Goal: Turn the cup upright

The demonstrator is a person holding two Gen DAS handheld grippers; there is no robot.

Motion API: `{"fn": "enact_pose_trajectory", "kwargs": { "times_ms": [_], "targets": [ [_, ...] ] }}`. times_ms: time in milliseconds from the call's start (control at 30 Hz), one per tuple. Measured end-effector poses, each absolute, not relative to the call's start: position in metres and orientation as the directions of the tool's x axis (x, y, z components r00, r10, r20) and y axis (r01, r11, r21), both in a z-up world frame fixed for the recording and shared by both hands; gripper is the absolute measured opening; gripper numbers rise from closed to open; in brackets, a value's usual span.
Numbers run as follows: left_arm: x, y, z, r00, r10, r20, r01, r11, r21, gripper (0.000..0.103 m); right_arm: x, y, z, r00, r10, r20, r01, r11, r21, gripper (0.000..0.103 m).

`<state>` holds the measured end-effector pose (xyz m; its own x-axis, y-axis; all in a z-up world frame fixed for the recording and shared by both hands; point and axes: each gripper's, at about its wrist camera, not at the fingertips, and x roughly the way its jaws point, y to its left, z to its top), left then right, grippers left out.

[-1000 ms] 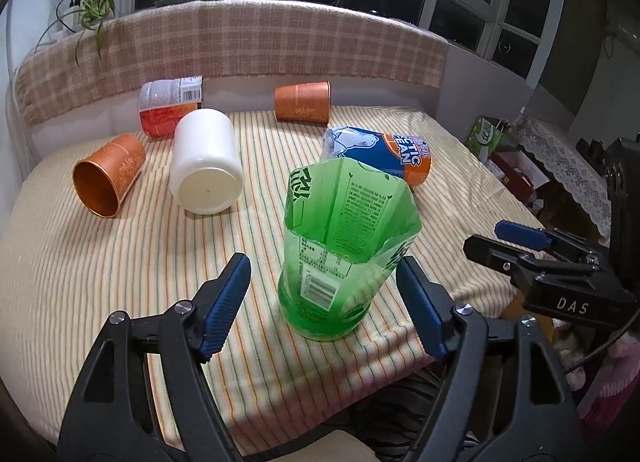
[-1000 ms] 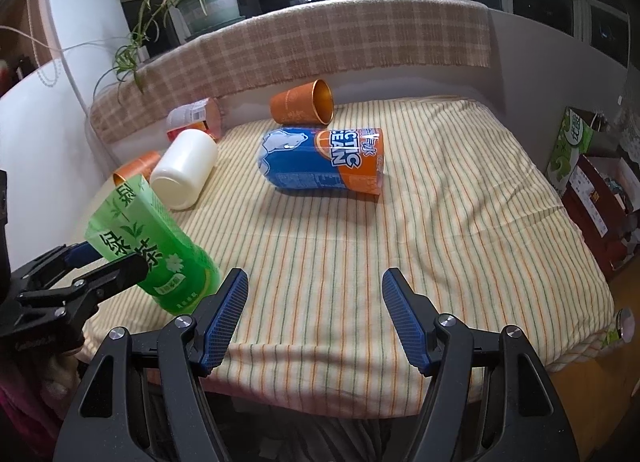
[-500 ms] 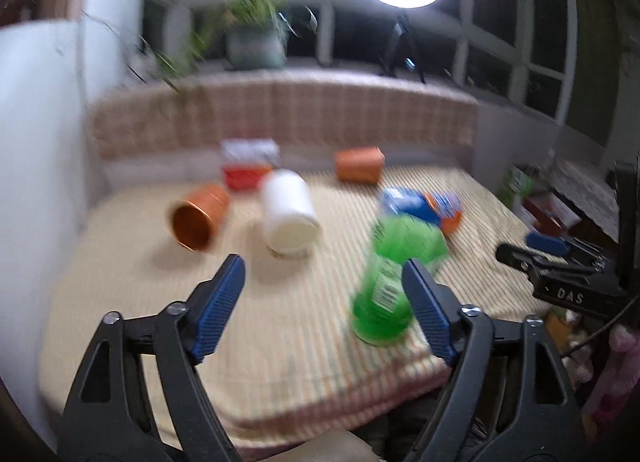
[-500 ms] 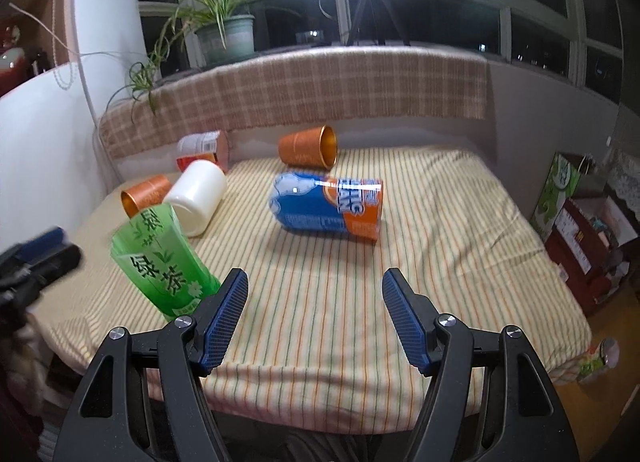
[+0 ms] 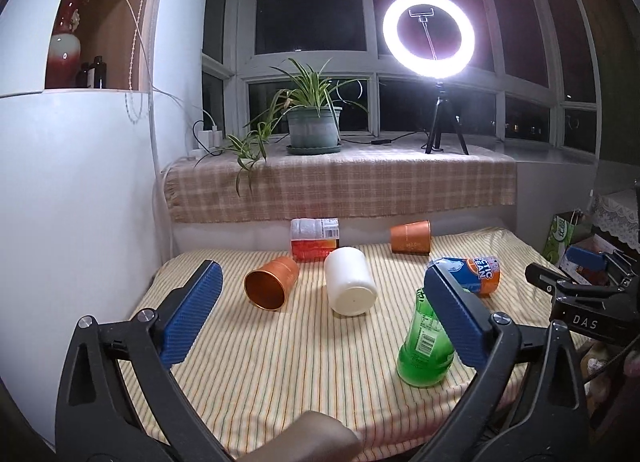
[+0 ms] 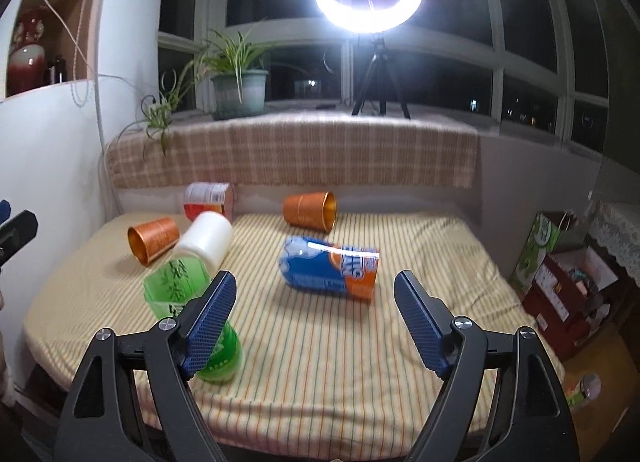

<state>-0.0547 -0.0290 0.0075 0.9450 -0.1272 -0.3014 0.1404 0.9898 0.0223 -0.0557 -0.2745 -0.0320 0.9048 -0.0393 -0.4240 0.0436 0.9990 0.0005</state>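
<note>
A green cup (image 5: 424, 346) stands upright near the front edge of the striped table (image 5: 280, 362), partly behind my left gripper's right finger. My left gripper (image 5: 320, 314) is open and empty, pulled back above the table's front. The right wrist view has the green cup (image 6: 176, 286) at lower left, behind the left finger of my open right gripper (image 6: 316, 322). On their sides lie a white cup (image 5: 350, 286), an orange cup (image 5: 270, 288), a second orange cup (image 5: 411, 237), a blue and orange cup (image 6: 330, 269) and a clear red cup (image 5: 315, 244).
A checked cloth covers the window ledge (image 5: 340, 185) behind the table, with a potted plant (image 5: 314, 129) and a ring light on a tripod (image 5: 430, 35). A white wall (image 5: 80, 201) stands left. Boxes and bags (image 6: 560, 270) sit beside the table at right.
My left gripper has drawn back and up from the green cup, which now stands free on the table. The right gripper has also lifted back.
</note>
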Motion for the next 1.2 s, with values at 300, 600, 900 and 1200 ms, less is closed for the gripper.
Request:
{"fn": "enact_pose_trajectory", "kwargs": {
  "times_ms": [300,600,900,1200],
  "targets": [
    [-0.053,-0.033,0.008,0.941,-0.109,-0.321,0.128,0.991,0.04,0.103,-0.061,-0.27,-0.024,0.925,-0.058,-0.377,0.053,0.998,-0.024,0.083],
    [-0.047,-0.034,0.009,0.939,-0.094,-0.33,0.11,0.993,0.032,0.103,-0.062,-0.273,-0.026,0.923,-0.057,-0.38,0.056,0.998,-0.015,0.084],
    [-0.045,-0.031,0.008,0.938,-0.093,-0.334,0.105,0.994,0.019,0.103,-0.061,-0.274,-0.027,0.921,-0.056,-0.384,0.057,0.998,-0.01,0.084],
    [-0.044,-0.031,0.008,0.937,-0.093,-0.336,0.106,0.994,0.02,0.103,-0.059,-0.274,-0.03,0.917,-0.05,-0.397,0.05,0.999,-0.01,0.084]
  ]
}}
